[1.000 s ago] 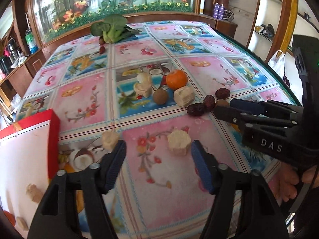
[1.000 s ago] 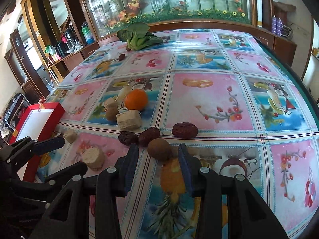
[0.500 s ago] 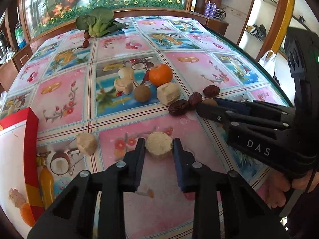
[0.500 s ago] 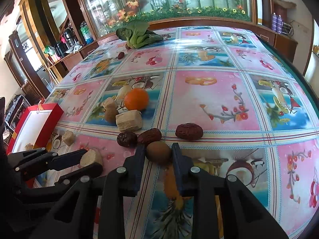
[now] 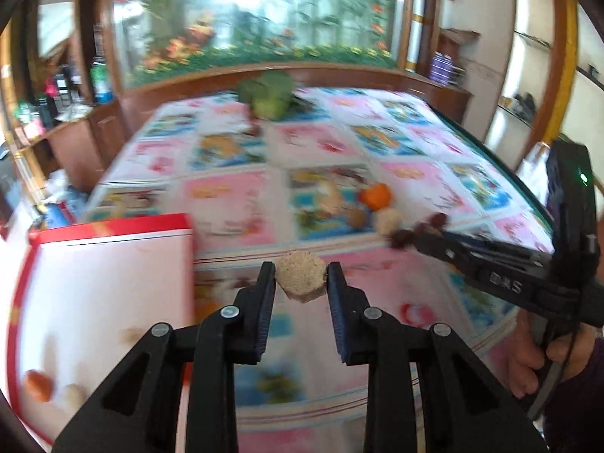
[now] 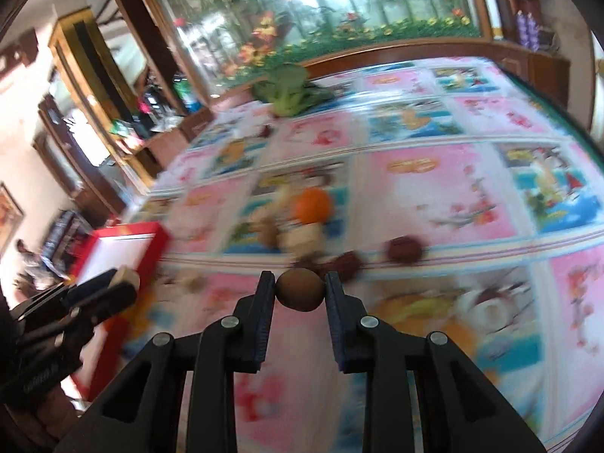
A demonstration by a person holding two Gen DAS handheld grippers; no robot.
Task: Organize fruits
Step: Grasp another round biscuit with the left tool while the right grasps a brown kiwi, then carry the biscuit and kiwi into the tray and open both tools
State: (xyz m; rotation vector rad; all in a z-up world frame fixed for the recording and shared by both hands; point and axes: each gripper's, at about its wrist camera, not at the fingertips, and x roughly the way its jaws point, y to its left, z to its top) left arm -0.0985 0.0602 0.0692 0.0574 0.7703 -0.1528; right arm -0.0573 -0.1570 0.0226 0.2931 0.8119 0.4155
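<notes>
My left gripper point(image 5: 301, 277) is shut on a beige round cake point(image 5: 301, 277) and holds it above the table, just right of the red box point(image 5: 109, 226) with a white inside. My right gripper point(image 6: 300, 288) is shut on a brown round fruit point(image 6: 300, 288), lifted off the table. In the right wrist view the left gripper point(image 6: 120, 281) shows at the left with the cake point(image 6: 126, 275), near the red box point(image 6: 128, 236). An orange point(image 6: 312, 205), a beige block point(image 6: 302, 236) and dark red dates point(image 6: 406, 249) lie on the tablecloth point(image 6: 434, 188).
A green vegetable point(image 5: 270, 94) lies at the table's far end. An orange piece point(image 5: 37, 385) and a pale piece point(image 5: 73, 394) lie in the box. The right gripper's body point(image 5: 528, 275) crosses the right of the left view. Wooden cabinets stand to the left.
Both grippers have closed fully on their items and lifted them off the table. Both views have swung left toward the red box, with motion blur.
</notes>
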